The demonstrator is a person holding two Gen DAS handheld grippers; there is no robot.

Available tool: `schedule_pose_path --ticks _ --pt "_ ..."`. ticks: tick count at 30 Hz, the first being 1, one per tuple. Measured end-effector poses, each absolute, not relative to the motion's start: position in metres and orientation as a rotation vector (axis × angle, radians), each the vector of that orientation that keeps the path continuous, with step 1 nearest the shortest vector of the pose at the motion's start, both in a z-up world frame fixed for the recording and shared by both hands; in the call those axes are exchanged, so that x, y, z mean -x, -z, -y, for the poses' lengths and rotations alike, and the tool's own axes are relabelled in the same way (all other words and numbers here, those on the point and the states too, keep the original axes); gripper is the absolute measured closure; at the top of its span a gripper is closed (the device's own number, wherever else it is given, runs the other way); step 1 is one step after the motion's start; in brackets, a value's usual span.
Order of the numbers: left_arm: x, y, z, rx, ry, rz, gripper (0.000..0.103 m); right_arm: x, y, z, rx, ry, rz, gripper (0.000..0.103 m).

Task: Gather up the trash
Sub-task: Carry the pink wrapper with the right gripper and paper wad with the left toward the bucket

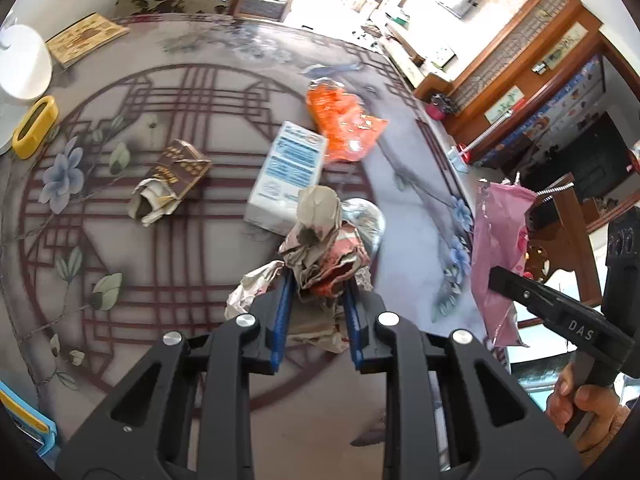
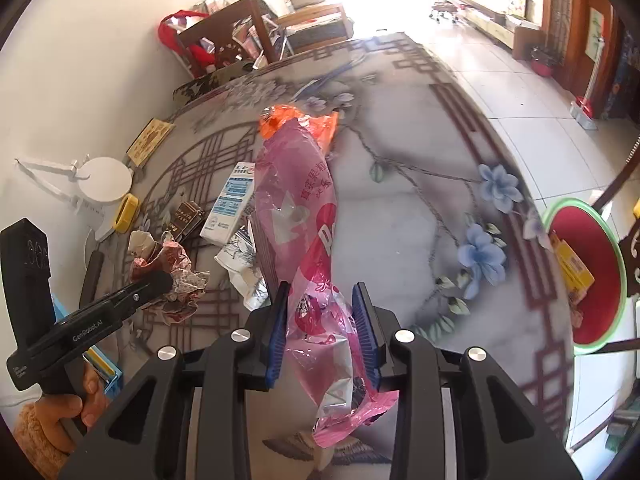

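My left gripper [image 1: 320,284] is shut on a crumpled paper wad [image 1: 320,240], held above the patterned table [image 1: 180,240]; it also shows in the right wrist view [image 2: 168,276]. My right gripper [image 2: 322,296] is shut on a pink plastic wrapper [image 2: 296,200], seen at the right in the left wrist view [image 1: 496,248]. On the table lie an orange wrapper [image 1: 340,120], a white and blue box [image 1: 288,172], a brown torn carton [image 1: 172,184] and a white crumpled wrapper [image 2: 244,268]. A red bin with a green rim [image 2: 588,276] stands on the floor beyond the table's right edge.
A yellow holder [image 1: 34,126], a white round stand [image 1: 20,64] and a flat card [image 1: 86,38] sit at the table's far left. A blue and yellow item [image 1: 24,416] lies at the near left edge. Chairs [image 2: 236,36] stand behind the table.
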State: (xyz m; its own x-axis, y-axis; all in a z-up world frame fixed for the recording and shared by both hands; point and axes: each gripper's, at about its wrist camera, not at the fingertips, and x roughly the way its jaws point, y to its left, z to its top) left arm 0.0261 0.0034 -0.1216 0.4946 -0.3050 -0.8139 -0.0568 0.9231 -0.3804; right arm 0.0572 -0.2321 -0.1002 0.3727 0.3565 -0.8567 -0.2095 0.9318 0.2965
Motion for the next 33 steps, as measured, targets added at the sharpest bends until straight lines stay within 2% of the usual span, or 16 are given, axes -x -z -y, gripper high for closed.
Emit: schedule_pose_path --ticks 14,33 --pt "-0.026 0.116 0.051 0.319 0.289 -1.065 0.079 -0.025 0.095 0.289 -0.23 -0.242 -1.106 0.072" --pt "-0.032 0.12 0.089 0.33 0.292 -1.076 0.079 -0.031 0.096 0.324 -0.224 -0.245 -1.119 0.072"
